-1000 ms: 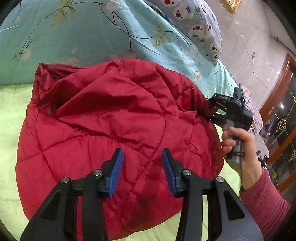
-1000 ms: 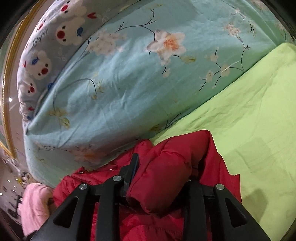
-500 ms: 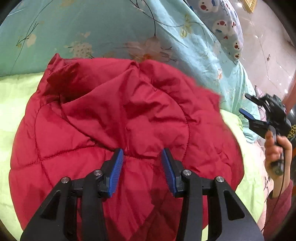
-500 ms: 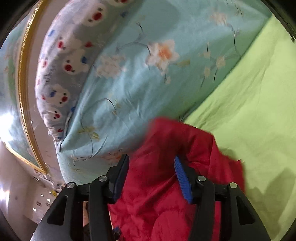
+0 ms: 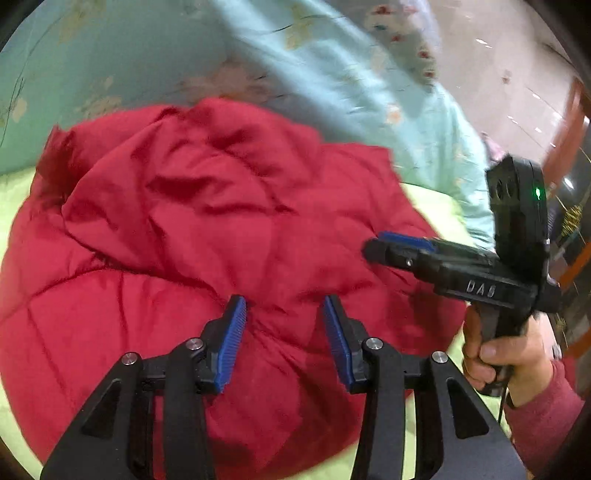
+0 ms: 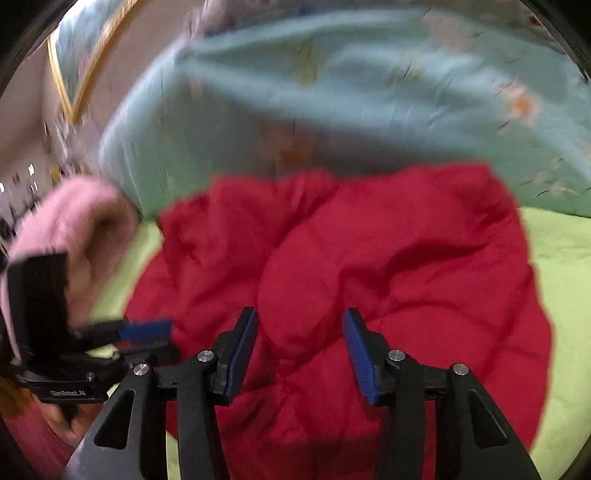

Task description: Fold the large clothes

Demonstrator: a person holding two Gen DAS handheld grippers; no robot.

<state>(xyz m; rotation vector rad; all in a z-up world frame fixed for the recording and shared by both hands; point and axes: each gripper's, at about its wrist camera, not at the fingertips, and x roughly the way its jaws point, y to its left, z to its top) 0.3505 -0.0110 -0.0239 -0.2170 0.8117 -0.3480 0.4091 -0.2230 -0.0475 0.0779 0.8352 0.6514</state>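
A red quilted puffer jacket [image 5: 207,236] lies bunched in a rounded heap on the lime-green bed sheet [image 5: 14,199]; it also fills the middle of the right wrist view [image 6: 388,266]. My left gripper [image 5: 284,317] is open and empty, its blue pads just above the jacket's near part. My right gripper [image 6: 300,332] is open and empty, hovering over the jacket. In the left wrist view the right gripper [image 5: 399,243] reaches in from the right over the jacket's right side. In the right wrist view the left gripper [image 6: 147,332] shows at lower left.
A light-blue floral duvet [image 5: 155,55] lies behind the jacket, seen also in the right wrist view [image 6: 332,96]. A cartoon-print pillow [image 5: 402,33] lies beyond it. A pink garment [image 6: 74,229] lies at the left. A wooden door frame [image 5: 565,133] stands at the right.
My right gripper let go of the jacket fold, opened, swung away, then came back over the jacket's right side. The jacket settled into a heap. My left gripper stayed open above it.
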